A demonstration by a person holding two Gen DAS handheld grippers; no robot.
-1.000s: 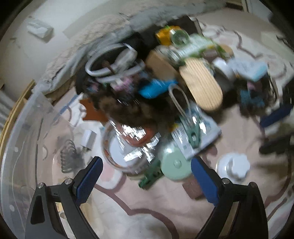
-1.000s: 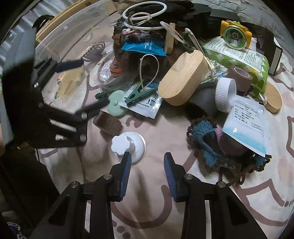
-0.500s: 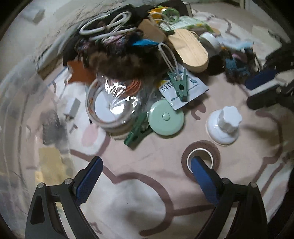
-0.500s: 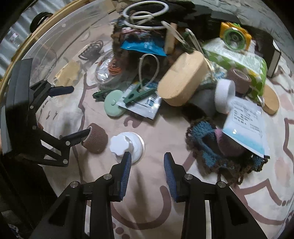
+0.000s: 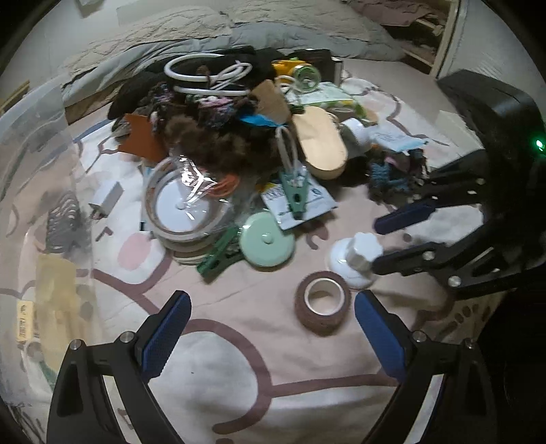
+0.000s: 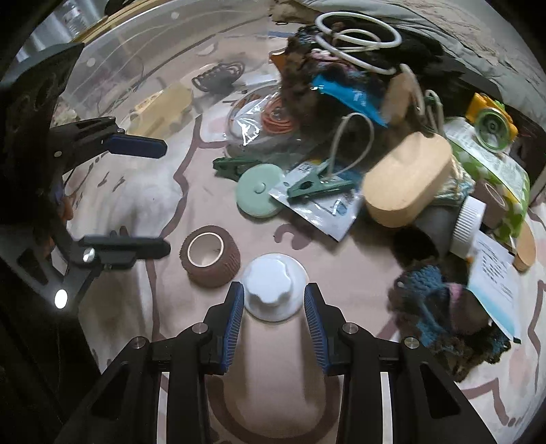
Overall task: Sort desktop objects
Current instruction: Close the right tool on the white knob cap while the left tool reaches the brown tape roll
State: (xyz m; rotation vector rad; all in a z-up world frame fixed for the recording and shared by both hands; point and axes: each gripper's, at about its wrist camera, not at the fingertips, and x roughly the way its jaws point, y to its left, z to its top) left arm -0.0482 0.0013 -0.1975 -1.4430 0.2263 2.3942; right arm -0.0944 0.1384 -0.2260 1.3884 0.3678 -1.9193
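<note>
A white knobbed cap stands on the patterned cloth between the fingers of my right gripper. The jaws straddle it with small gaps and are open. In the left wrist view the same cap sits by the right gripper's fingertips. A brown tape roll stands on end just left of the cap, ahead of my left gripper. That gripper is wide open and holds nothing. From the right wrist the roll lies just beyond the left gripper.
Behind them is a pile: a mint disc, green clips, wrapped tape rolls, a wooden oval box, white cable rings and crochet work. A clear plastic bin stands at left, a grey blanket behind.
The brown roll lay on its side; now it stands on end in front of the left gripper, which pulled back. The right gripper moved forward and now straddles the white cap.
</note>
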